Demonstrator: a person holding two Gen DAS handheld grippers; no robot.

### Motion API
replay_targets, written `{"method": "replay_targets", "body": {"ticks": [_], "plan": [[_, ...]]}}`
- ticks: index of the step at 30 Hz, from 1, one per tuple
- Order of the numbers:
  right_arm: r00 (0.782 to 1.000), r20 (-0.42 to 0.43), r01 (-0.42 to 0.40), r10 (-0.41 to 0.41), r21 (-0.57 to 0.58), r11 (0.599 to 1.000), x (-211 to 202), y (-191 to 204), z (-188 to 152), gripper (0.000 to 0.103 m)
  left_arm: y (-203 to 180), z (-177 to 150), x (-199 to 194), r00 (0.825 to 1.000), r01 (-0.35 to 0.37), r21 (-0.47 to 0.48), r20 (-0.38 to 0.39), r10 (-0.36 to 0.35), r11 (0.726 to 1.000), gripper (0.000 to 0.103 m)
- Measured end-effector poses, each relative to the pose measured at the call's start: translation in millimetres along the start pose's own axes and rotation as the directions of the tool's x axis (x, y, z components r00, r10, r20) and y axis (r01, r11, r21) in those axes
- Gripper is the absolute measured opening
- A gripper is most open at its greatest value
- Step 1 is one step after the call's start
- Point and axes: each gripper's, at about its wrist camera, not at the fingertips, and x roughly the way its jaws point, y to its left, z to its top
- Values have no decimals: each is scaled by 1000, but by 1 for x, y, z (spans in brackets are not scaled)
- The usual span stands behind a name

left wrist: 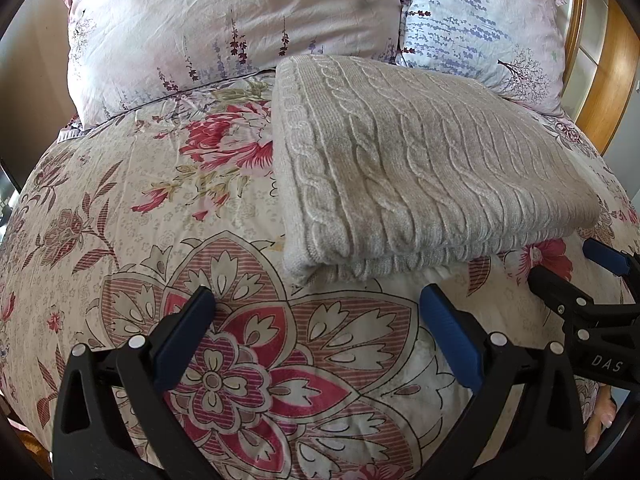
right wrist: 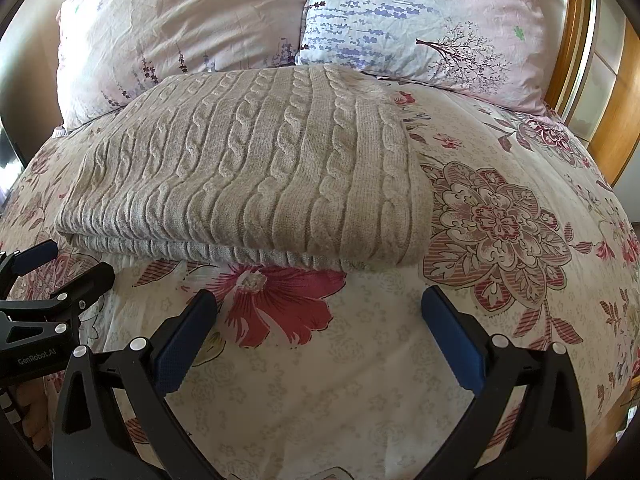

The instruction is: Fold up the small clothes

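A grey cable-knit sweater (left wrist: 420, 160) lies folded into a thick rectangle on the floral bedspread (left wrist: 140, 220); it also shows in the right wrist view (right wrist: 248, 176). My left gripper (left wrist: 316, 308) is open and empty, just in front of the sweater's near left corner, above the bedspread. My right gripper (right wrist: 318, 308) is open and empty, in front of the sweater's near edge toward its right corner. Each gripper shows at the edge of the other's view: the right one (left wrist: 576, 272) and the left one (right wrist: 68, 264).
Two floral pillows (left wrist: 224, 28) (right wrist: 432, 20) lie behind the sweater against the head of the bed. A wooden bed frame (right wrist: 616, 128) curves along the right side. The bedspread (right wrist: 520, 220) spreads out around the sweater.
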Motion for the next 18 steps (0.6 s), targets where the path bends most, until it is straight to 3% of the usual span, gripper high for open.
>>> {"method": "replay_targets", "body": {"ticks": [18], "plan": [[1000,0,-2,2,-3,1000,0,0,0,102,0,1,0,1000,0,-1,0,0,1000,101]]}}
